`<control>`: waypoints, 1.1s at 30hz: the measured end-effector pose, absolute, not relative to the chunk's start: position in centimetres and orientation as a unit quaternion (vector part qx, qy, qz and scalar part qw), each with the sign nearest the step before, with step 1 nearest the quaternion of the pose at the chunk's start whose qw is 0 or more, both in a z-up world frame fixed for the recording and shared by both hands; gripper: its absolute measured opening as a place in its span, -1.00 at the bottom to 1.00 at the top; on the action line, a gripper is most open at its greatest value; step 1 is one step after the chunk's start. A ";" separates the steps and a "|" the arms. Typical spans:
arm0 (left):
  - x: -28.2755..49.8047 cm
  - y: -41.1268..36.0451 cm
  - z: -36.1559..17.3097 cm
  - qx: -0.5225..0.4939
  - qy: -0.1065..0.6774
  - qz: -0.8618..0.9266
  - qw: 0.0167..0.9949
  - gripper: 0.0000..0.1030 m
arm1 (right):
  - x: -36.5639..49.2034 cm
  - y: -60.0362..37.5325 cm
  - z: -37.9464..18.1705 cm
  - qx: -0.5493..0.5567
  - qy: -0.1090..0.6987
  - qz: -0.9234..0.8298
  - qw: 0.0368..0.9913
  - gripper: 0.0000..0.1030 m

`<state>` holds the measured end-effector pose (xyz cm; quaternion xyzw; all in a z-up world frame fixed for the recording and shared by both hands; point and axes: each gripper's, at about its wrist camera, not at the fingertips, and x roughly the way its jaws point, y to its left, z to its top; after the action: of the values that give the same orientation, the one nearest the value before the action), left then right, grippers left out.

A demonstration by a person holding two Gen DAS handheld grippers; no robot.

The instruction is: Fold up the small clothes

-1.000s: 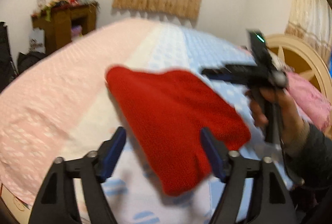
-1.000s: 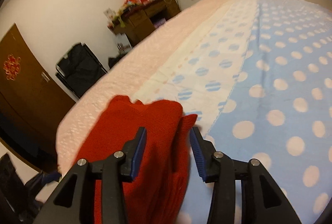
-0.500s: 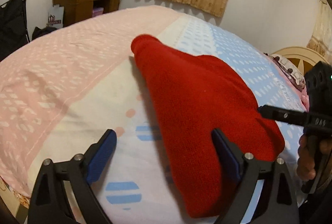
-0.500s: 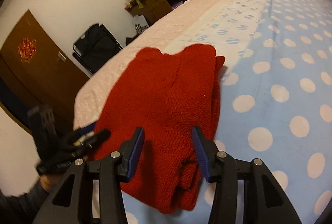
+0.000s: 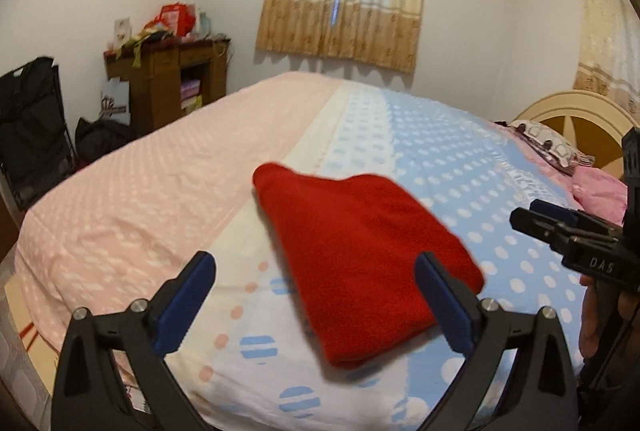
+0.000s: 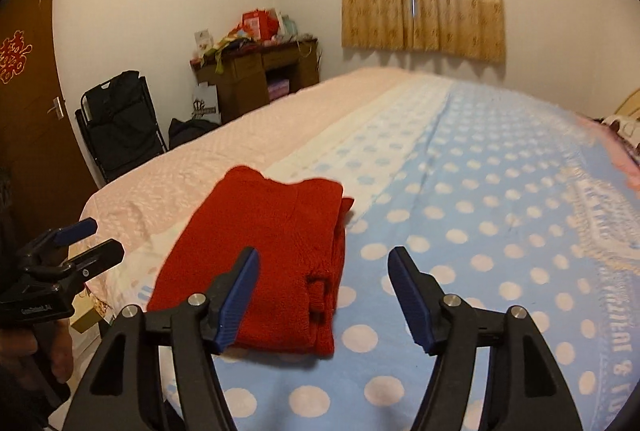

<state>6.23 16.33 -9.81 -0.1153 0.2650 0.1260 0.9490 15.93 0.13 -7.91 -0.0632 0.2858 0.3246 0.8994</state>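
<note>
A red knitted garment (image 5: 360,251) lies folded in a thick stack on the bed (image 5: 160,191), near its front edge. My left gripper (image 5: 314,271) hovers just short of it, its jaws opening wide with nothing pressed between them. In the right wrist view the same garment (image 6: 272,243) lies ahead and to the left of my right gripper (image 6: 323,259), whose jaws are opening and grip nothing. Each view also shows the other gripper, held in a hand: the right gripper (image 5: 552,219) at the right edge, the left gripper (image 6: 76,243) at the left edge.
The bed's cover (image 6: 480,231) is pink, white and blue with dots. Pillows (image 5: 552,147) and a cream headboard (image 5: 580,111) are at the far right. A cluttered wooden desk (image 5: 168,79), a black folding chair (image 5: 28,135) and a brown door (image 6: 24,111) stand at the left.
Both grippers have drawn back from the red garment and their jaws have spread wider. The garment, earlier between the right jaws, now rests folded on the bed.
</note>
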 end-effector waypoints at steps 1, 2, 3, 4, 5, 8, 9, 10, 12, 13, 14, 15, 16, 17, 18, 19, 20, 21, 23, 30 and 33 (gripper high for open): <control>6.1 16.2 -9.4 -0.113 0.258 0.123 0.952 0.98 | 15.6 0.1 -7.5 -0.064 0.281 0.324 0.901 0.33; 6.0 16.2 -9.3 -0.112 0.256 0.122 0.952 0.98 | 15.3 -0.1 -7.2 -0.063 0.278 0.325 0.902 0.33; 6.0 16.3 -9.2 -0.113 0.255 0.119 0.953 0.98 | 14.9 -0.2 -6.9 -0.062 0.277 0.327 0.901 0.33; 6.0 16.4 -9.2 -0.114 0.254 0.118 0.953 0.98 | 14.5 -0.3 -6.7 -0.060 0.275 0.330 0.901 0.33; 5.9 16.4 -9.1 -0.115 0.253 0.118 0.953 0.98 | 14.4 -0.3 -6.5 -0.060 0.274 0.330 0.901 0.33; 5.4 16.0 -8.9 -0.115 0.248 0.118 0.955 0.98 | 14.1 -0.1 -6.6 -0.061 0.274 0.330 0.901 0.33; 5.4 15.9 -8.8 -0.115 0.247 0.118 0.955 0.98 | 14.1 -0.2 -6.6 -0.056 0.276 0.331 0.900 0.33; 5.3 15.9 -8.7 -0.115 0.245 0.117 0.956 0.98 | 14.1 -0.3 -6.7 -0.054 0.278 0.332 0.900 0.33; 5.3 15.7 -8.6 -0.112 0.244 0.114 0.957 0.98 | 14.0 -0.5 -6.7 -0.052 0.279 0.332 0.900 0.34; 5.2 15.5 -8.6 -0.110 0.243 0.113 0.957 0.98 | 14.0 -0.5 -6.7 -0.052 0.279 0.332 0.900 0.34; 5.2 15.3 -8.6 -0.109 0.242 0.113 0.957 0.98 | 14.0 -0.5 -6.8 -0.052 0.279 0.333 0.899 0.34; 5.2 15.2 -8.6 -0.107 0.243 0.111 0.958 0.98 | 14.0 -0.5 -6.8 -0.051 0.279 0.332 0.900 0.34; 5.2 15.2 -8.6 -0.107 0.243 0.110 0.958 0.98 | 14.0 -0.5 -6.8 -0.051 0.279 0.332 0.900 0.34; 5.2 15.0 -8.7 -0.106 0.243 0.109 0.958 0.98 | 14.0 -0.6 -6.8 -0.051 0.279 0.333 0.899 0.34; 5.2 15.0 -8.7 -0.104 0.243 0.108 0.958 0.98 | 13.9 -0.6 -6.8 -0.051 0.279 0.333 0.899 0.34; 5.2 14.9 -8.7 -0.103 0.244 0.108 0.958 0.98 | 13.9 -0.6 -6.8 -0.051 0.279 0.332 0.899 0.34; 5.2 14.9 -8.7 -0.102 0.244 0.108 0.958 0.98 | 13.9 -0.6 -6.8 -0.052 0.279 0.333 0.899 0.34; 5.2 14.8 -8.8 -0.103 0.244 0.108 0.958 0.98 | 13.9 -0.6 -6.9 -0.052 0.279 0.333 0.899 0.34; 5.3 14.8 -8.8 -0.104 0.245 0.108 0.958 0.98 | 13.9 -0.7 -7.0 -0.051 0.281 0.333 0.899 0.34; 5.3 14.6 -8.9 -0.104 0.246 0.109 0.958 0.98 | 12.9 -0.6 -7.3 -0.049 0.284 0.336 0.897 0.34; 5.3 14.6 -8.9 -0.104 0.245 0.109 0.958 0.98 | 13.0 -0.5 -7.4 -0.049 0.284 0.336 0.897 0.34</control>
<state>5.29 14.57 -8.88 -0.1040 0.2455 0.1087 0.9577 13.03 -0.49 -7.36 -0.0494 0.2840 0.3360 0.8967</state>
